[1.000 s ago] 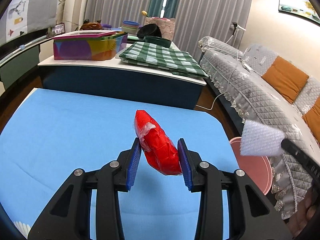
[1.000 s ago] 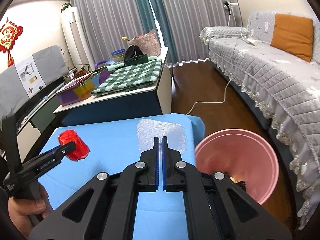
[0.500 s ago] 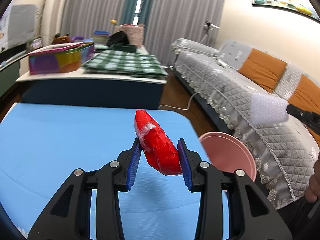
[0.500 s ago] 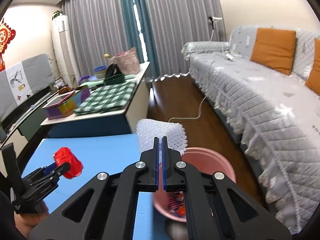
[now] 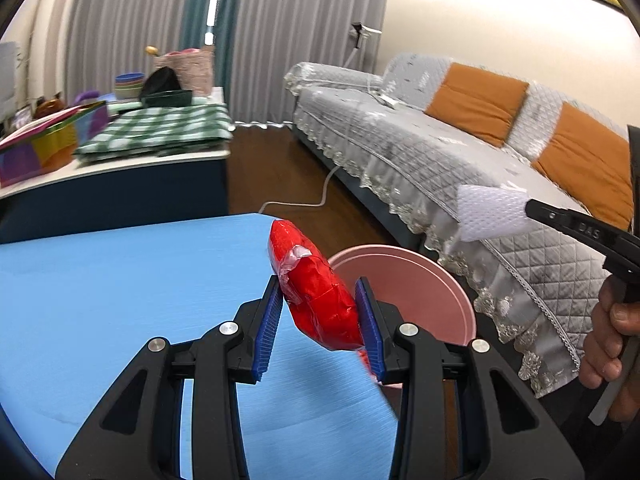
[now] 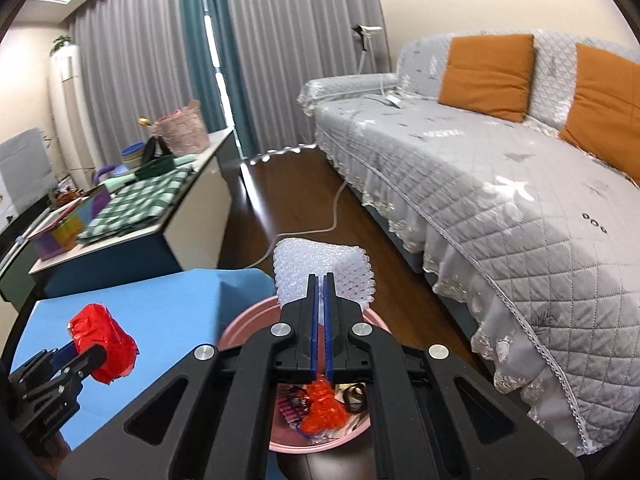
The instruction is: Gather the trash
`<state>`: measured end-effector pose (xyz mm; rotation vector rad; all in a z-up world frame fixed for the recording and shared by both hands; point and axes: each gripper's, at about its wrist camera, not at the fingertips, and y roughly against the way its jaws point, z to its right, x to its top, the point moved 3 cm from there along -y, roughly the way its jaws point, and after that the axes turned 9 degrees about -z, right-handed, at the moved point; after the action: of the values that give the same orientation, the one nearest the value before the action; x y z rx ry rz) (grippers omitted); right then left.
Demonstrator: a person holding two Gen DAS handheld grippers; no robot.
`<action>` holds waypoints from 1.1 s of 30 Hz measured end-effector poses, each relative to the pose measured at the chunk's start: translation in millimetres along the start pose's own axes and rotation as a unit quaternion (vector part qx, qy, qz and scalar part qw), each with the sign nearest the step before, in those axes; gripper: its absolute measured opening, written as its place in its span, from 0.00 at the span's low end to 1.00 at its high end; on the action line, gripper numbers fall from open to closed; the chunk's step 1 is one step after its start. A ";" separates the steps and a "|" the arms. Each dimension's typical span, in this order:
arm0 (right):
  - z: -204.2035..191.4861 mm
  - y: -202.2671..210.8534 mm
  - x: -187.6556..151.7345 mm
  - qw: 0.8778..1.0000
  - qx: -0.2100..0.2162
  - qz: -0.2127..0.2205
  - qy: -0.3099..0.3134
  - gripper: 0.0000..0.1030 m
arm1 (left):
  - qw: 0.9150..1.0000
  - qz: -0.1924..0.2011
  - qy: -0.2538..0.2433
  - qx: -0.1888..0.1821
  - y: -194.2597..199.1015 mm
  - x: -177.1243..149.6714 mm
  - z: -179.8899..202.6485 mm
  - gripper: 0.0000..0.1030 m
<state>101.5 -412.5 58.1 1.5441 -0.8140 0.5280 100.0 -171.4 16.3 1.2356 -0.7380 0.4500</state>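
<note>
Left tool (image 5: 318,314): narrow, pads clamped on a red crumpled wrapper (image 5: 316,296), carried over the near edge of the blue worktop (image 5: 112,288), just short of the pink bin (image 5: 404,280). Seen from the right wrist, the same wrapper (image 6: 103,343) above the worktop's right part, beside the bin rim but not yet over the opening.

Right tool (image 6: 319,308): pinched nearly flat on a sheet of bubble wrap (image 6: 320,268), poised above the pink bin (image 6: 248,320), with earlier trash visible inside (red crumple, dark scraps). From the left wrist, the bubble wrap (image 5: 490,214) hanging in front of the grey sofa (image 5: 420,148), held by the right hand (image 5: 612,336).

Change over the last second: both loads swung across from mid-worktop toward the bin; bin formerly at the far right of both views, now directly ahead; right load formerly over the worktop edge, now above the opening. Grips unchanged throughout.

Meaning for the task, by judgement: transport nearly finished; release of the bubble wrap plausible as the next step, red wrapper needing a little more travel before dropping. Risk: light bubble wrap drifting past the rim.
</note>
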 end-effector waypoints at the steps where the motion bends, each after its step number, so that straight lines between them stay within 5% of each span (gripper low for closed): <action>1: 3.3 -3.6 0.9 1.000 -0.002 -0.002 -0.005 0.02 | 1.000 -0.003 -0.005 -0.004 -5.0 1.4 6.6 0.36; 12: 6.6 -24.7 5.6 1.000 0.011 -0.017 -0.014 0.05 | 0.998 -0.018 -0.041 -0.035 -44.0 25.9 51.0 0.38; 13: 6.2 -28.8 5.7 0.999 0.013 -0.025 -0.015 0.07 | 0.998 -0.017 -0.043 -0.037 -46.4 28.6 53.3 0.41; 14: 6.6 -31.6 5.5 0.999 0.009 -0.031 -0.016 0.10 | 0.998 -0.016 -0.045 -0.038 -48.6 31.1 54.8 0.56; 17: 11.7 -30.8 6.7 0.999 0.003 -0.026 -0.032 0.48 | 0.998 -0.013 -0.026 -0.051 -49.6 36.3 47.7 0.66; 20: 12.5 -28.9 8.7 0.999 0.006 -0.023 -0.035 0.56 | 0.999 -0.019 -0.004 -0.047 -46.4 34.3 34.1 0.67; 25: 11.0 -27.3 9.4 0.999 0.004 -0.019 -0.043 0.88 | 0.999 -0.028 0.012 -0.039 -28.5 27.9 17.2 0.74; 33: -10.5 -11.0 2.6 0.999 0.016 -0.024 -0.038 0.95 | 0.999 -0.006 0.032 -0.003 38.9 17.2 -13.0 0.82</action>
<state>112.8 -402.7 54.4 1.6172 -0.8278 0.4519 89.0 -149.2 53.2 1.2149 -0.6771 0.4753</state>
